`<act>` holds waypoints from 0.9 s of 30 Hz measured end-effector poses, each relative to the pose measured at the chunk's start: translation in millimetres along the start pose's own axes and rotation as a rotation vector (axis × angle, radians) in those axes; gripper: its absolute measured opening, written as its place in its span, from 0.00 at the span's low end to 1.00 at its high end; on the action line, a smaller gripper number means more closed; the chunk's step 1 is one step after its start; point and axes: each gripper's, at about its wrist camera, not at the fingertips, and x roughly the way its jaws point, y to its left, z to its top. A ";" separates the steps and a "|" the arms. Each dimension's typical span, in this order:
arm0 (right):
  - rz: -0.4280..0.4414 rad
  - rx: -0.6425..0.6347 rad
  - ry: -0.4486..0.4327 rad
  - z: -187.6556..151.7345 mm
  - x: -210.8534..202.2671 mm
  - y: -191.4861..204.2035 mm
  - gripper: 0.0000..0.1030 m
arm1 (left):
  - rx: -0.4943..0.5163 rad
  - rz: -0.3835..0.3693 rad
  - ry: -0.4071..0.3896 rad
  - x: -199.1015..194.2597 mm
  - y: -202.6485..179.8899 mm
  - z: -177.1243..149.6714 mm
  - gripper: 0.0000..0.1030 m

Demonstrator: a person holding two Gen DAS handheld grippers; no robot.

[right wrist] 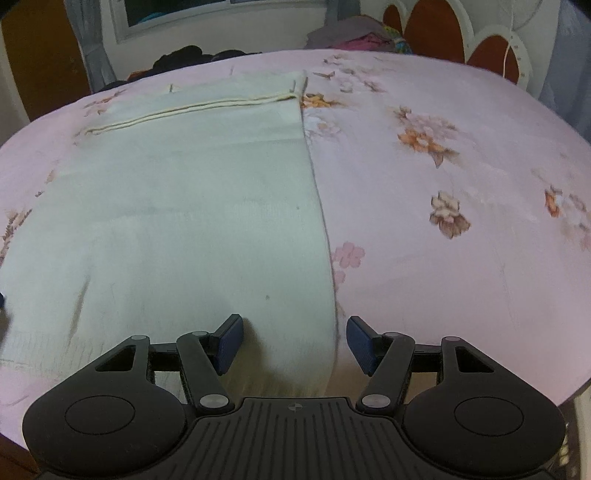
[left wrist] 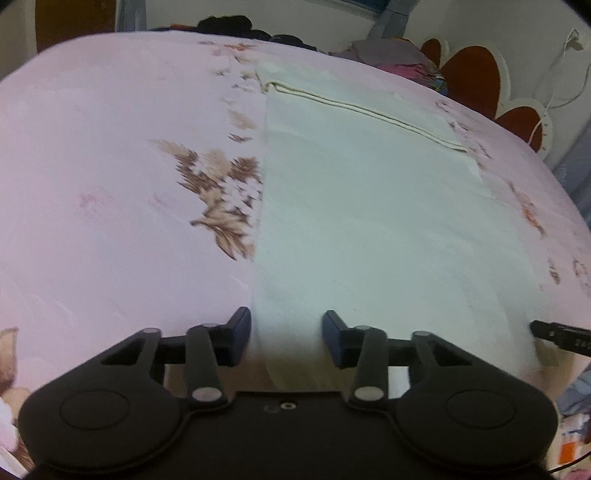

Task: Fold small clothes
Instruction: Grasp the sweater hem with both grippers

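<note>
A pale green-white garment [left wrist: 369, 221] lies flat on the pink floral bedsheet [left wrist: 110, 184], with a cream seamed hem across its far end. My left gripper [left wrist: 286, 338] is open, its jaws astride the garment's near left edge. In the right wrist view the same garment [right wrist: 184, 203] fills the left half. My right gripper [right wrist: 293, 341] is open, its jaws astride the garment's near right edge. The tip of the right gripper shows at the right edge of the left wrist view [left wrist: 561, 334].
A pile of dark clothes [right wrist: 184, 57] and coloured clothes [right wrist: 354, 35] lies at the bed's far side. A headboard with red-brown flower shapes [left wrist: 476, 77] stands at the right. A white cable [left wrist: 565, 74] hangs on the wall.
</note>
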 end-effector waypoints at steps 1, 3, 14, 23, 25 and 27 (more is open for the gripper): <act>0.010 0.012 0.003 -1.0 -0.9 -0.6 0.60 | -0.004 -0.009 0.003 0.0 -0.6 -0.7 0.33; 0.029 0.032 0.005 -2.8 -3.7 -1.0 0.60 | -0.012 -0.038 0.018 0.6 -0.6 -1.9 0.24; 0.098 0.067 0.029 0.8 -12.6 -1.5 0.08 | -0.025 -0.157 0.017 2.5 -3.6 2.2 0.07; 0.158 0.047 -0.069 34.2 -28.3 10.8 0.07 | -0.021 -0.210 -0.109 -15.3 -13.9 48.6 0.07; 0.177 0.055 -0.096 49.3 -28.8 10.7 0.07 | -0.009 -0.217 -0.145 -18.3 -17.7 64.9 0.07; 0.199 0.072 -0.120 66.9 -25.7 8.5 0.07 | -0.015 -0.228 -0.176 -17.0 -19.8 81.9 0.07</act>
